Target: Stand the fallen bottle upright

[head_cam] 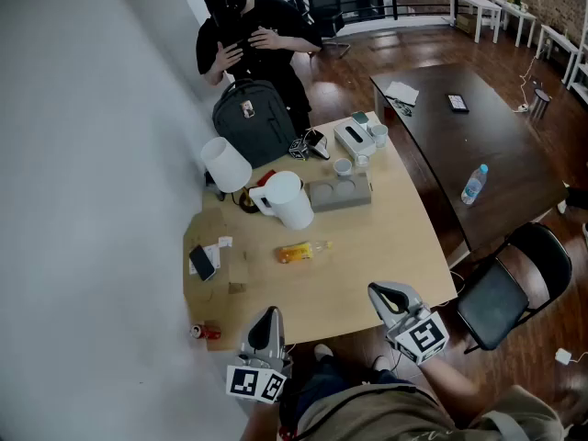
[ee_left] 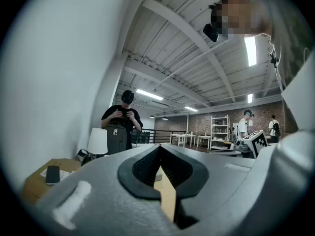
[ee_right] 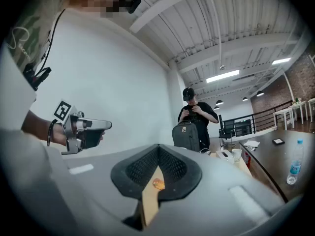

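The fallen bottle (head_cam: pixel 301 251), clear with orange contents, lies on its side near the middle of the light wooden table (head_cam: pixel 386 246). My left gripper (head_cam: pixel 267 316) is at the table's near edge, left of the bottle and well short of it; its jaws (ee_left: pixel 160 149) are shut with nothing between them. My right gripper (head_cam: pixel 389 294) is at the near edge to the bottle's right, jaws (ee_right: pixel 158 149) shut and empty. In the right gripper view the bottle (ee_right: pixel 158 183) shows as a small orange spot through the slit below the jaw tips. Both grippers point level across the table.
Behind the bottle stand a white jug (head_cam: pixel 291 200), a grey tray (head_cam: pixel 338 194), a white lampshade (head_cam: pixel 224 163) and a dark backpack (head_cam: pixel 252 118), with a person (head_cam: pixel 248 35) beyond. A phone (head_cam: pixel 201 262) and a red can (head_cam: pixel 208 332) lie left. A dark table (head_cam: pixel 459 136) and a black chair (head_cam: pixel 507 292) are to the right.
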